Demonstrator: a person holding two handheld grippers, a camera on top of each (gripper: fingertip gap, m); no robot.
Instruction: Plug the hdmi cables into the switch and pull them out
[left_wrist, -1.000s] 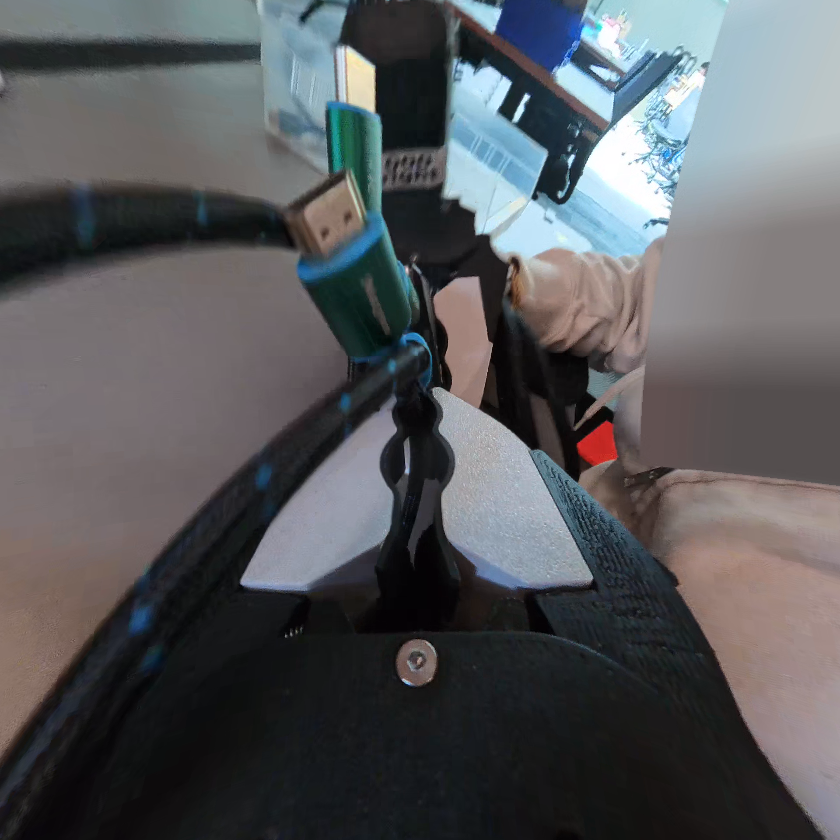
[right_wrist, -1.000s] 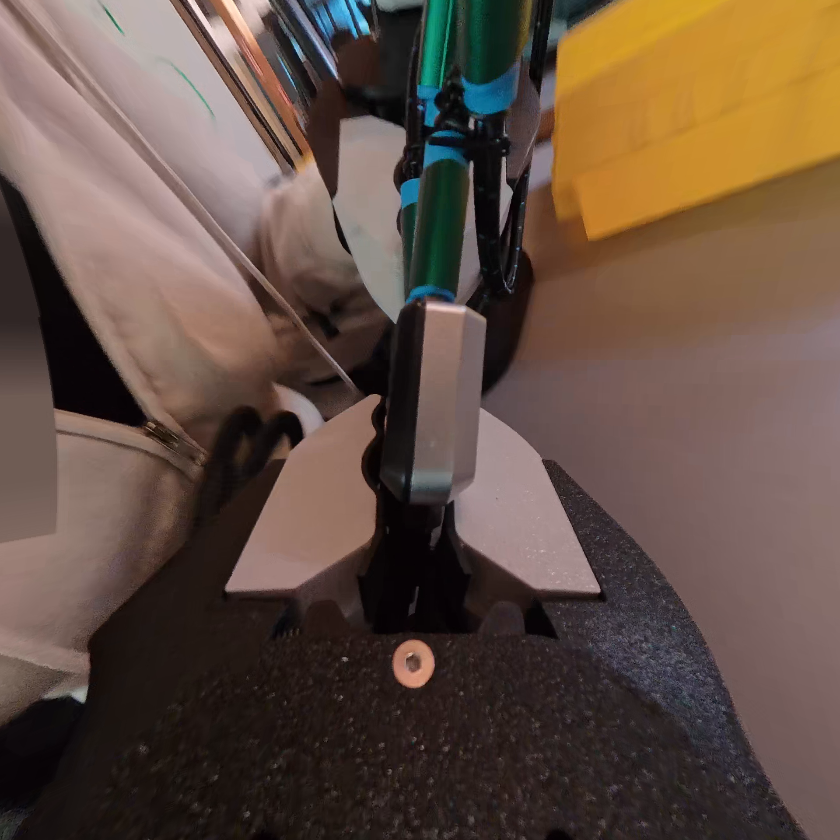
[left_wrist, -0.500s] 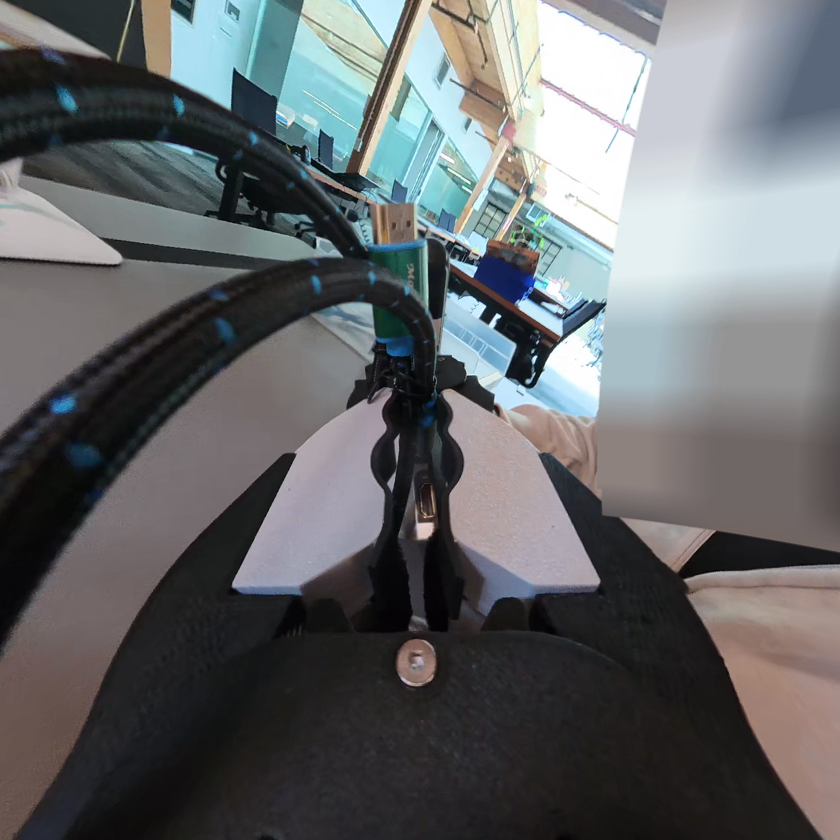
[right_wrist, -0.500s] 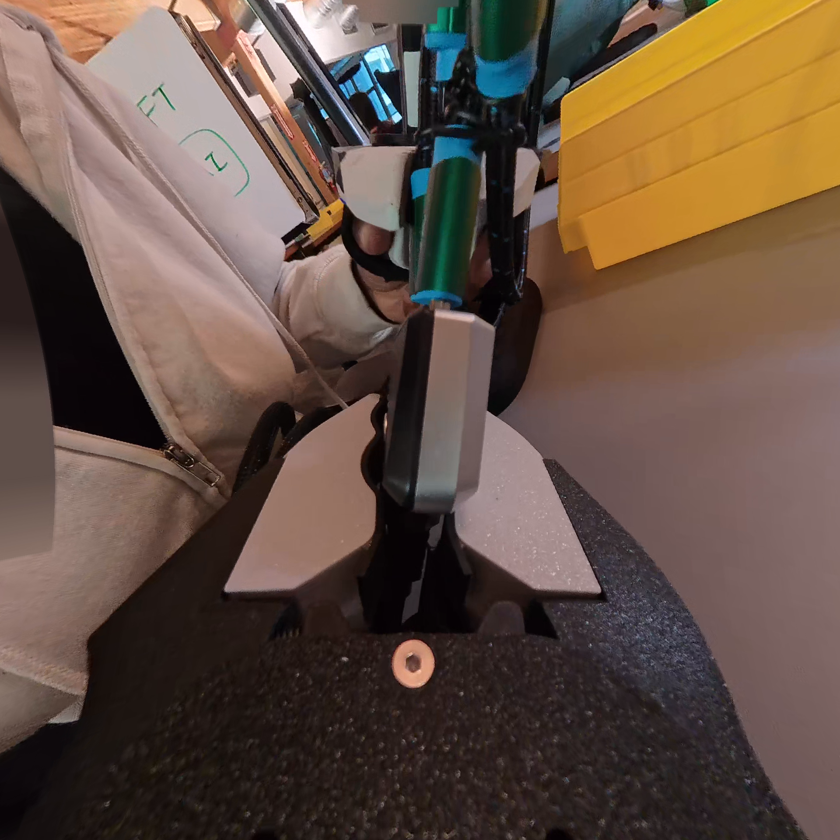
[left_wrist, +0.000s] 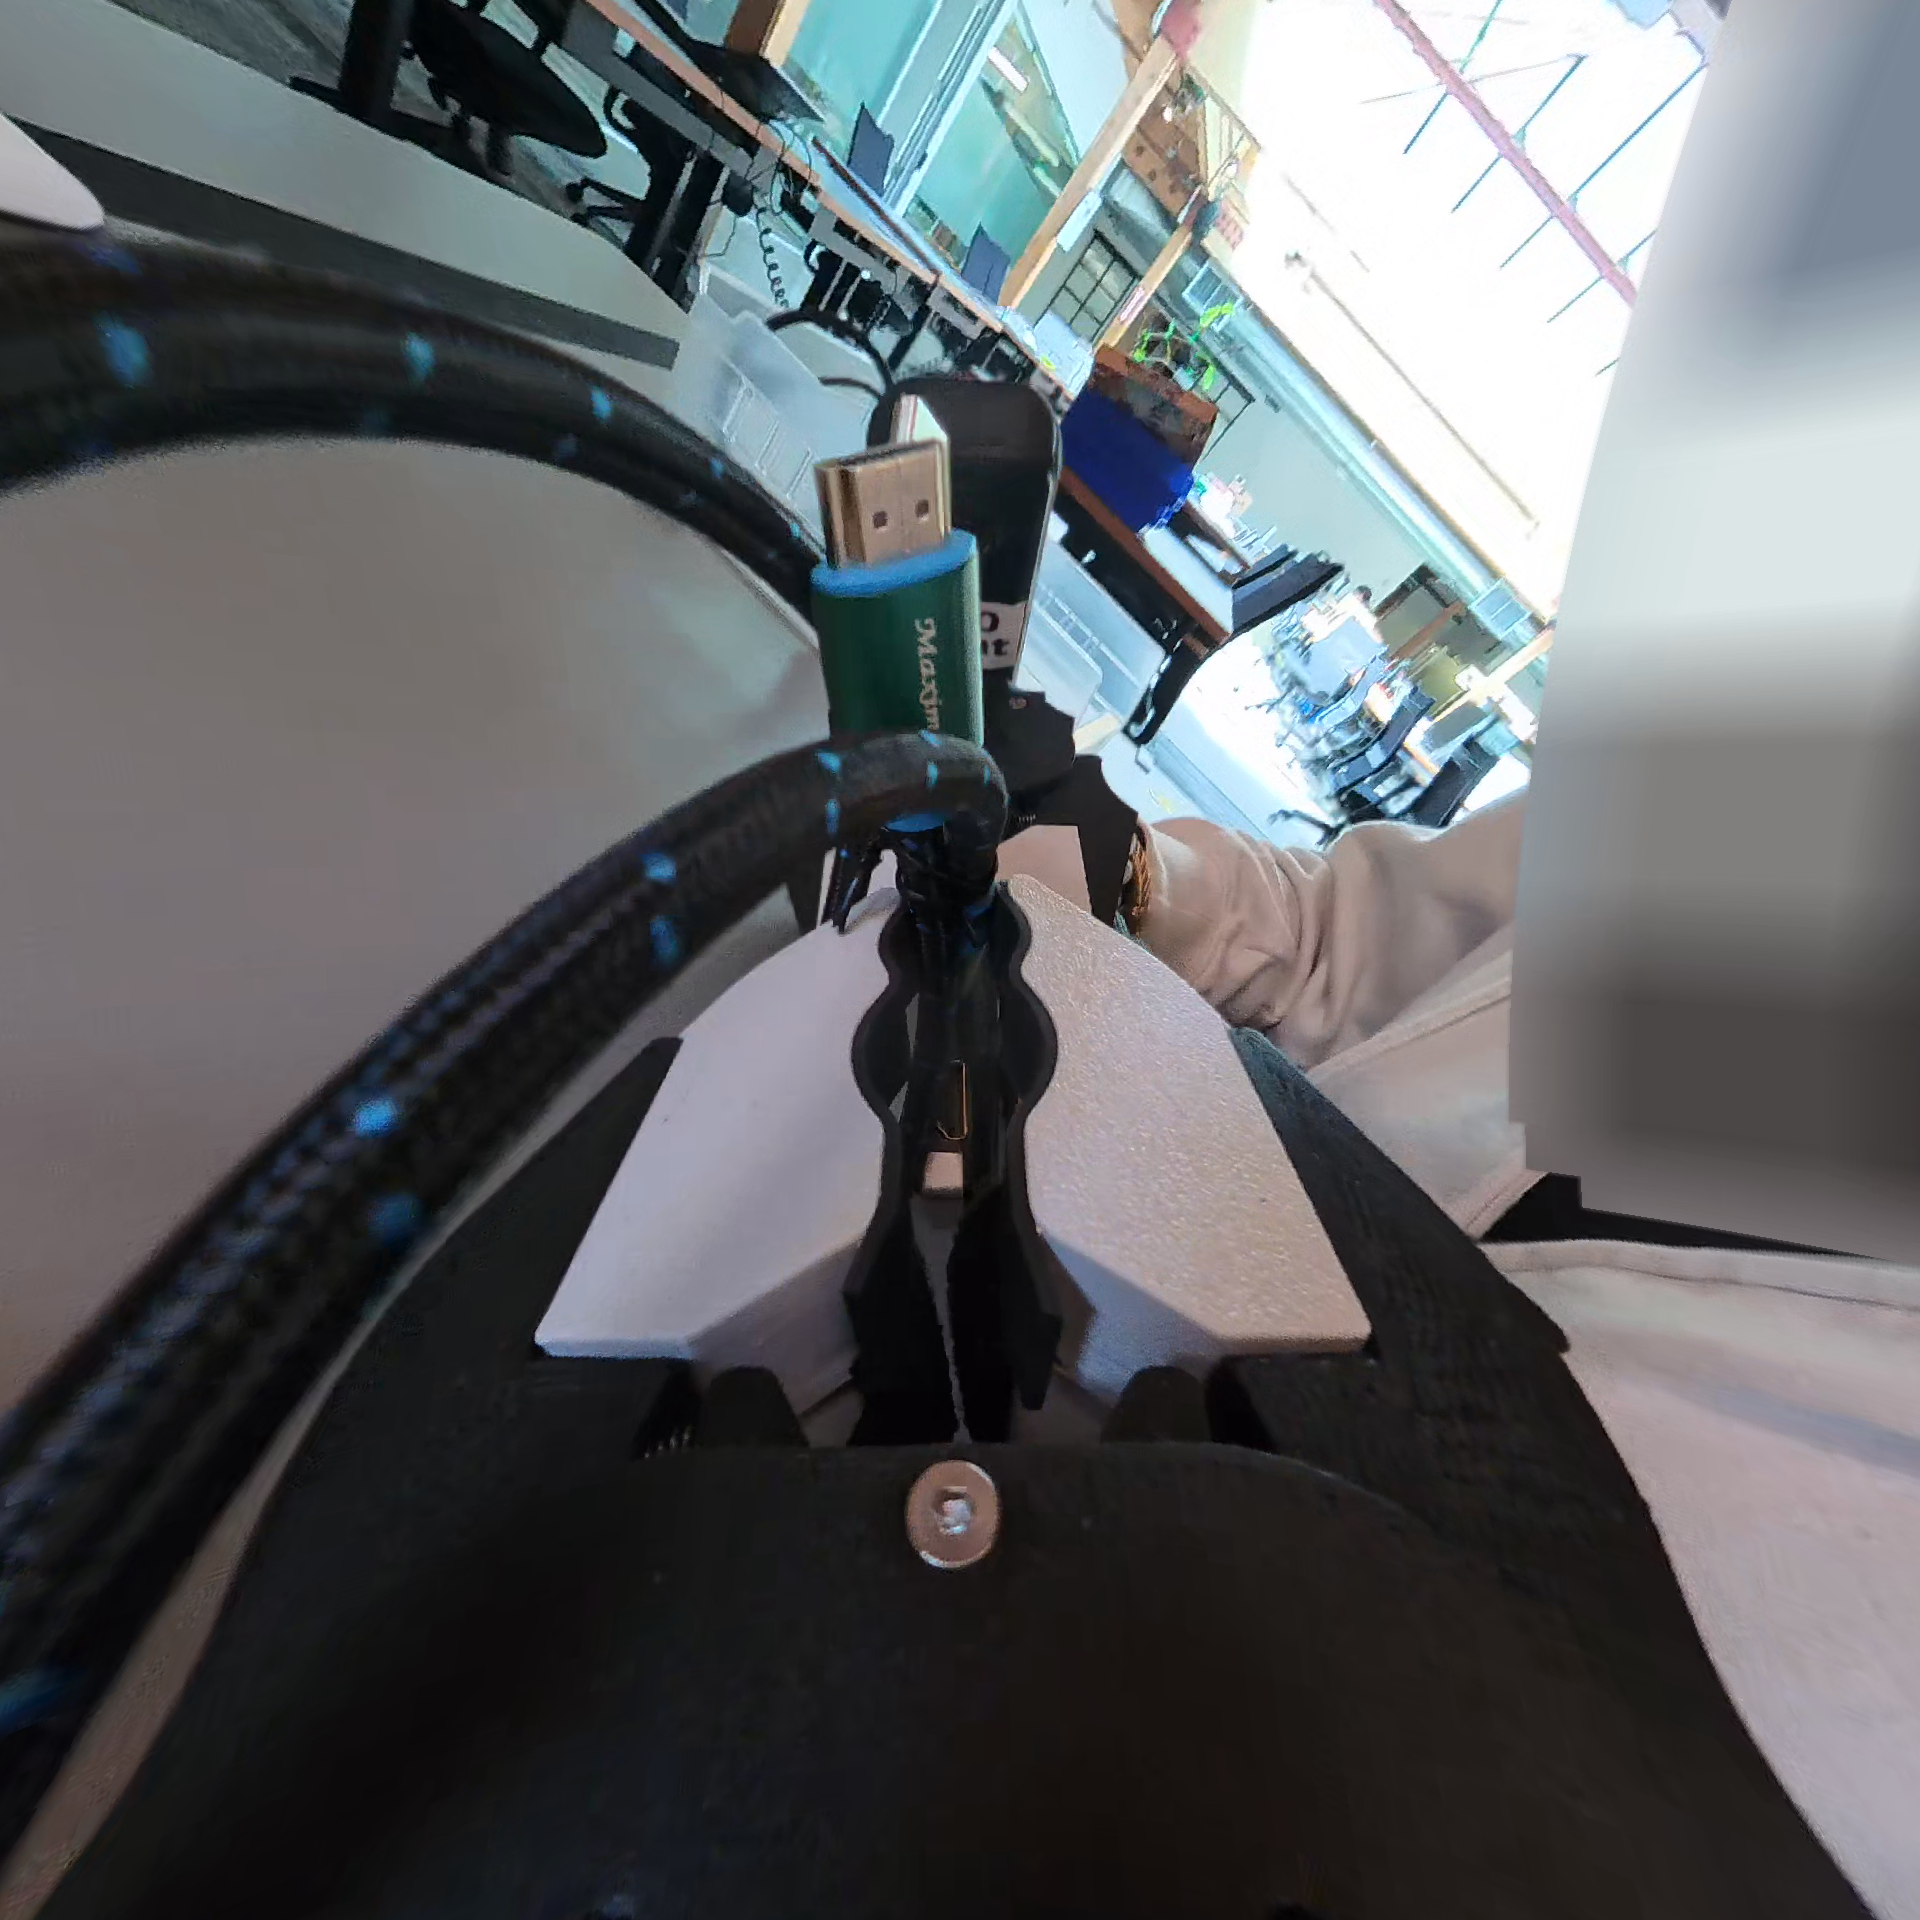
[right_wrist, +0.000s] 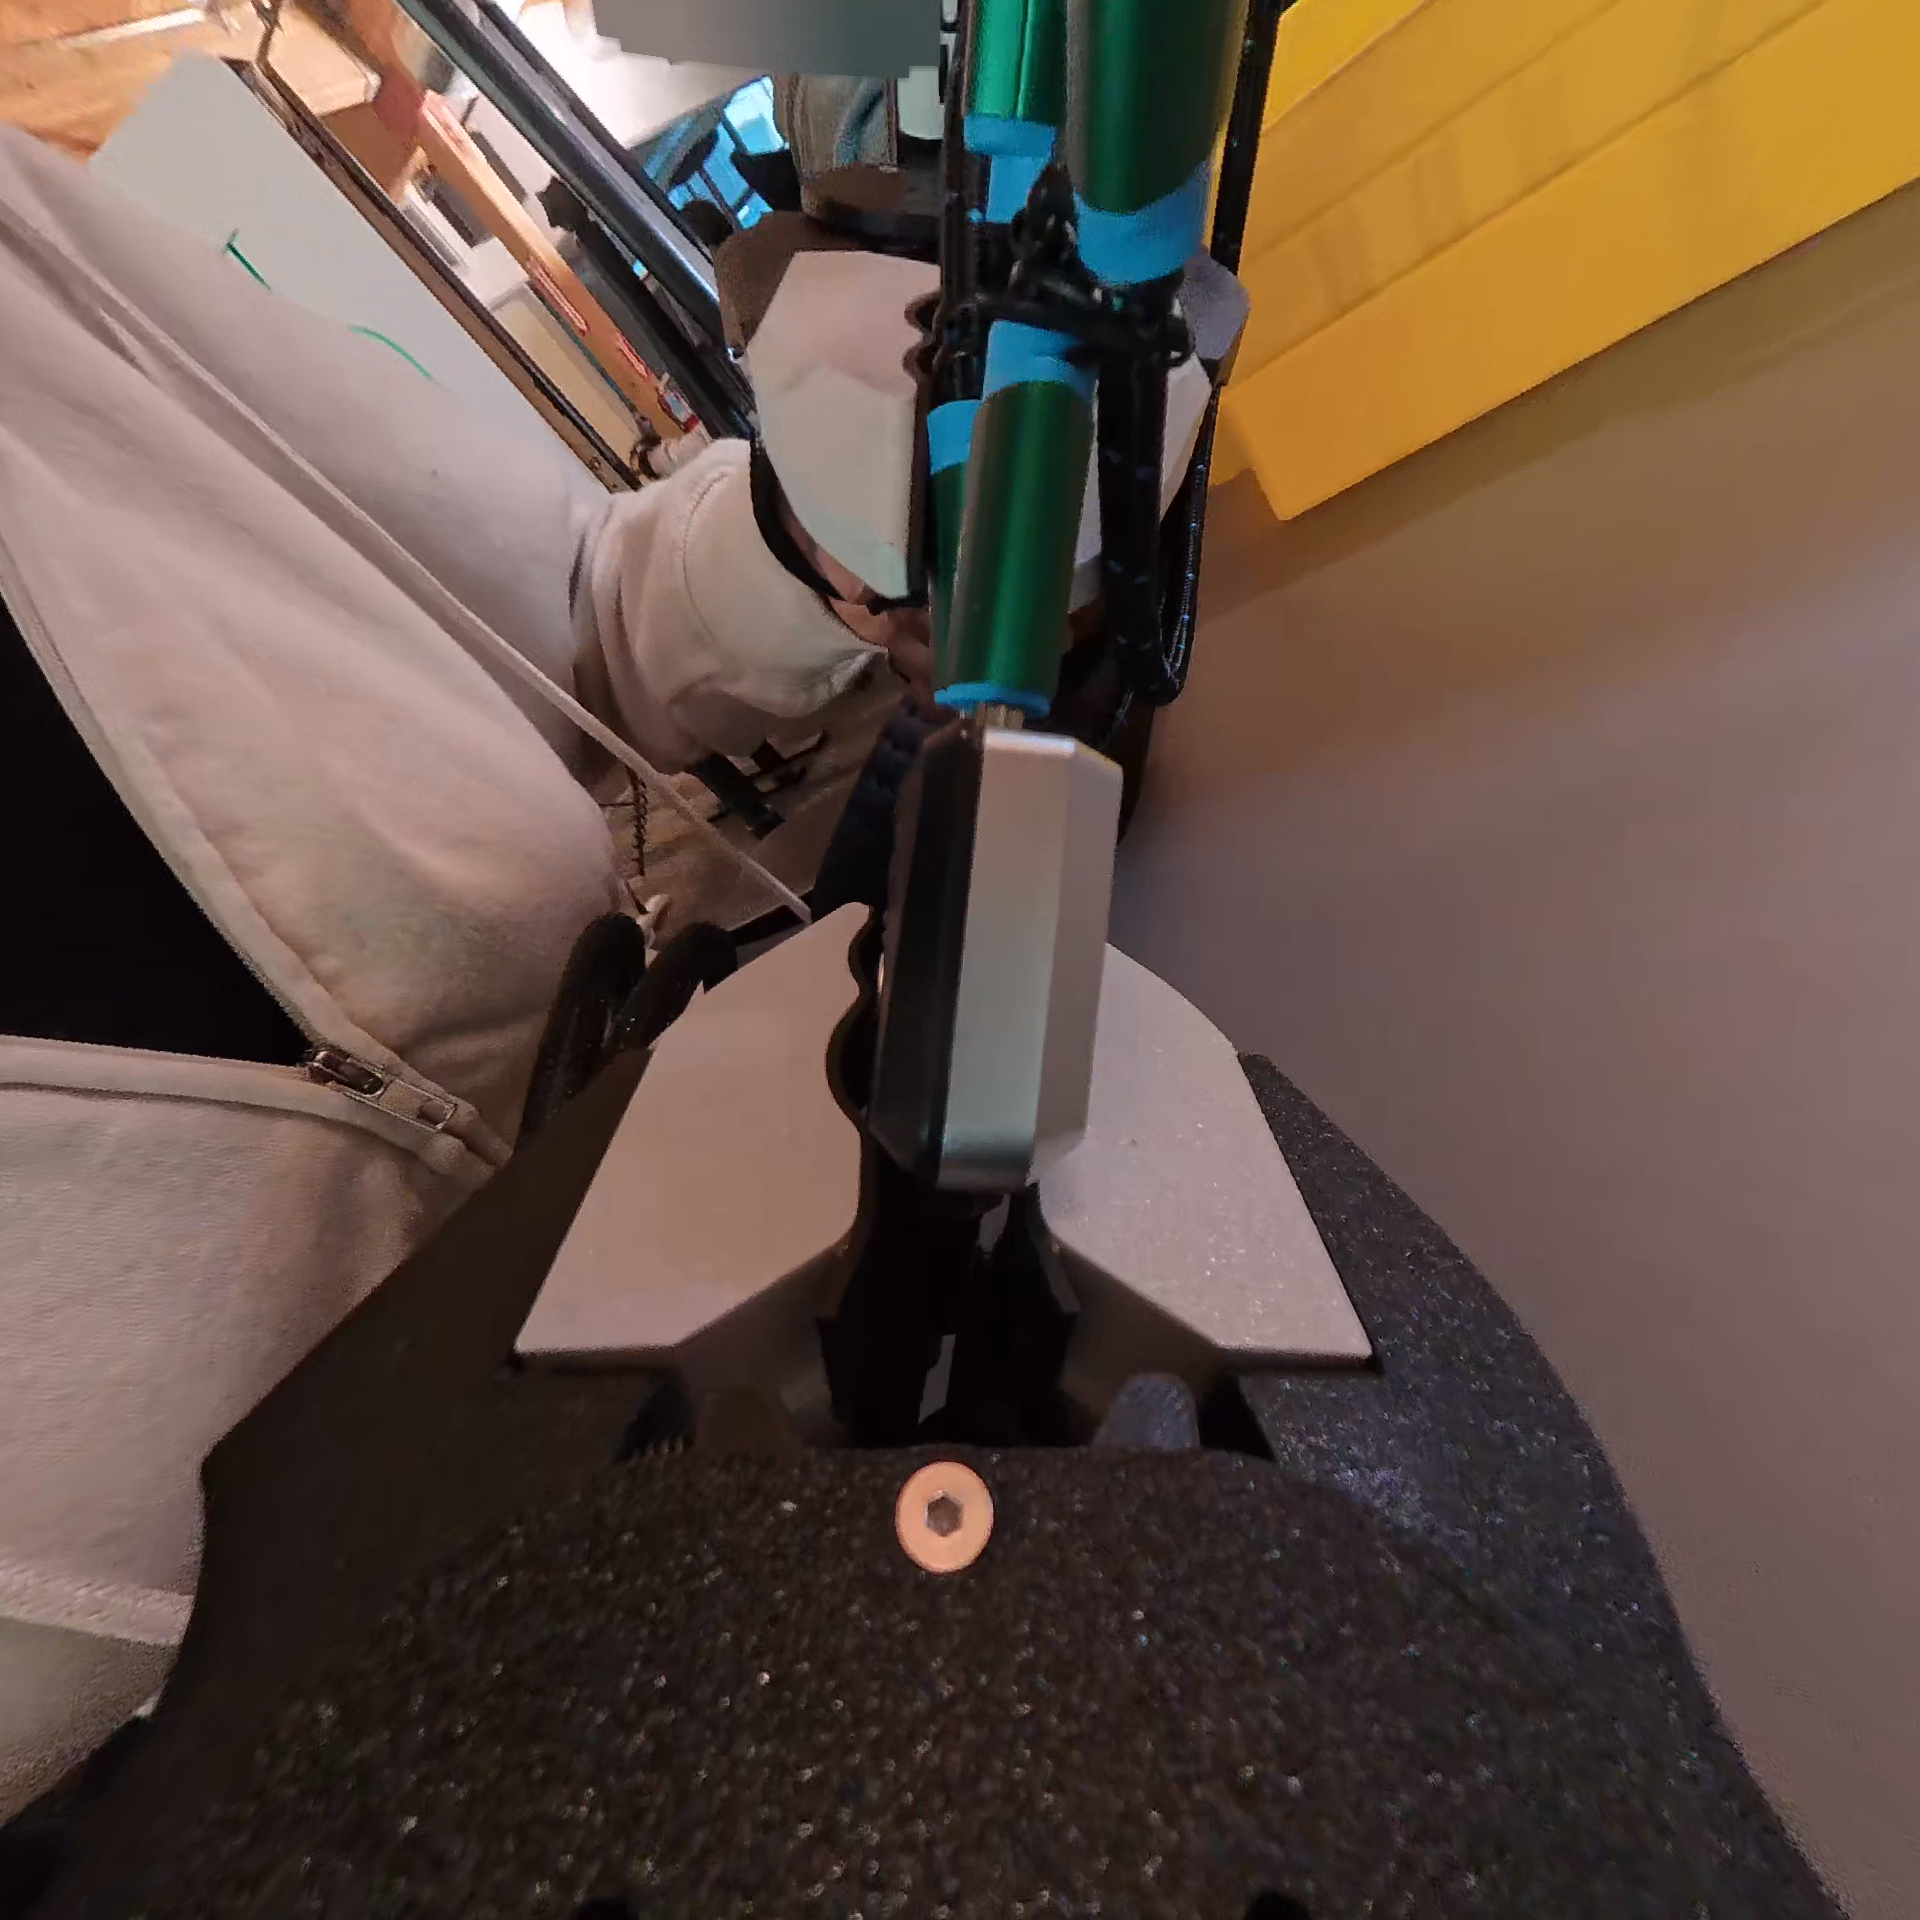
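While the silver switch (right_wrist: 997, 956) is gripped at 12 o'clock by the right gripper (right_wrist: 951, 1049), jaws clenched on it, a green plug (left_wrist: 902, 649) bearing pale lettering is seen above the left gripper (left_wrist: 951, 997), whose jaws are clamped on the braided cable (left_wrist: 416, 1060).

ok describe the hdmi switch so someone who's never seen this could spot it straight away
In the right wrist view, start at the big yellow bins top right and come down-left to the right gripper at centre. The switch is the slim silver box with a black face clamped between its fingers. Unlike the round green plug meeting its top end, it is flat, angular and metallic grey.
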